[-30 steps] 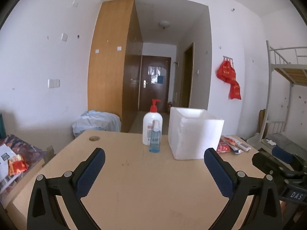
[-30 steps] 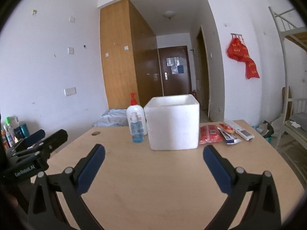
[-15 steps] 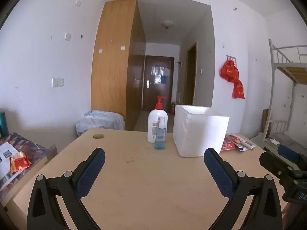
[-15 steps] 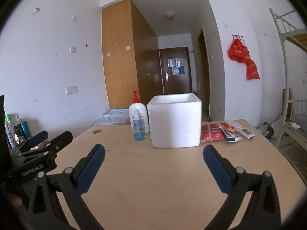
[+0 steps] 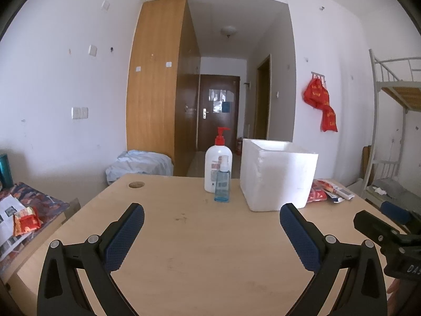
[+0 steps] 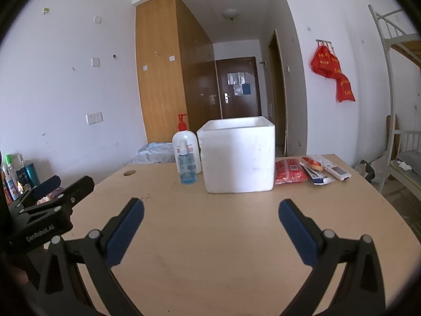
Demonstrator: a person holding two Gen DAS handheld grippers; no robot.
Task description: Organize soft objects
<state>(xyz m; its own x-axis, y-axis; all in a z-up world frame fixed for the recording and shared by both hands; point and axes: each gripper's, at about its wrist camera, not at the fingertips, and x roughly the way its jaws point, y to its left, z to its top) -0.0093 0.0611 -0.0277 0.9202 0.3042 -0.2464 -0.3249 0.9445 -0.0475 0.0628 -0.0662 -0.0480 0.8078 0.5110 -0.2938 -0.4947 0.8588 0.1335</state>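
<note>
Left gripper [image 5: 211,222] & right gripper [image 6: 211,221] both spread wide, holding nothing, low in frame over bare table [image 6: 210,237], prob. staged for a reach. White foam box [image 6: 238,155] sits centre frame, open top, likely the drop spot. Soft red packets [image 6: 289,172] lie just right of it, touching its side. Pump bottle [image 6: 185,144] and spray bottle [image 6: 186,168] stand left of box.

The left gripper [image 6: 50,197], seen at the left edge of the right wrist view beside the wooden table [image 6: 210,237], bears the white lettering "GenRobot.AI" on its black body. The right gripper [image 5: 389,226], at the right edge of the left wrist view, shows the partial letters "DAS". Bottle and packet labels on the table are illegible.
</note>
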